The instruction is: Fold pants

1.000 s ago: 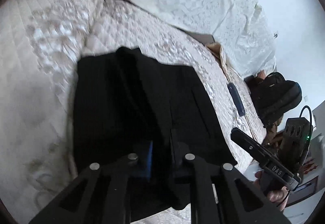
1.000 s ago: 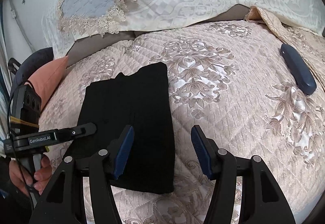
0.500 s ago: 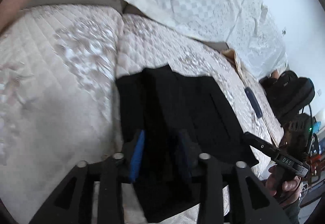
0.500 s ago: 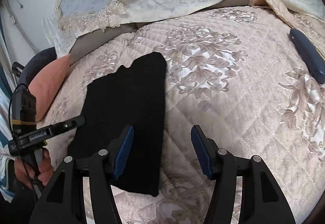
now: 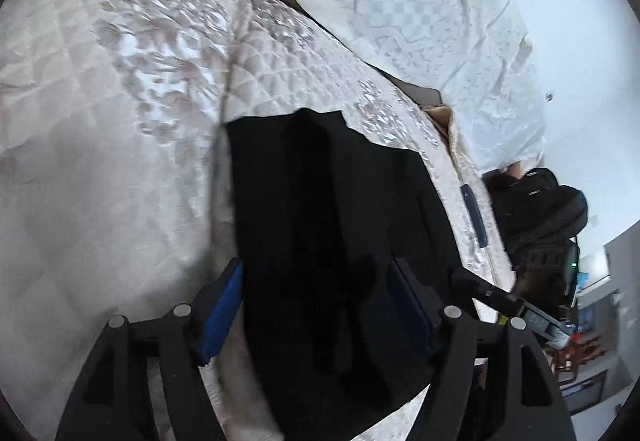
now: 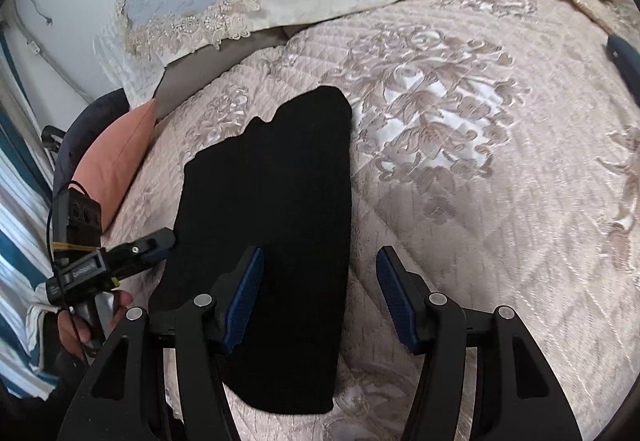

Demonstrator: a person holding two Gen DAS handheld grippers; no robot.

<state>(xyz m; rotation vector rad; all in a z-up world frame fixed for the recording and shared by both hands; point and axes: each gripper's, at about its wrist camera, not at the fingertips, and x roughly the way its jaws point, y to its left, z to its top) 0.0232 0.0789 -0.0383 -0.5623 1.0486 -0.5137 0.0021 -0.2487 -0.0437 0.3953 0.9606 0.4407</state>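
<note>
Right wrist: pants (image 6: 276, 241) (folded) lie lengthwise, pointing away

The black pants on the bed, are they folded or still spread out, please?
Folded: the black pants lie as one compact, stacked rectangle on the quilted bedspread, with no separate legs showing.

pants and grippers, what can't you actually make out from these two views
- Pants: the layers and fold lines. In both views the black cloth shows almost no detail.
- Near edge of the pants: in the left wrist view, hidden behind the left gripper and its frame.
- Dark blue object on the bedspread: cut off by the right wrist view's edge, small in the other; unidentifiable.
- Right gripper: its height above the bedspread can't be judged.
</note>
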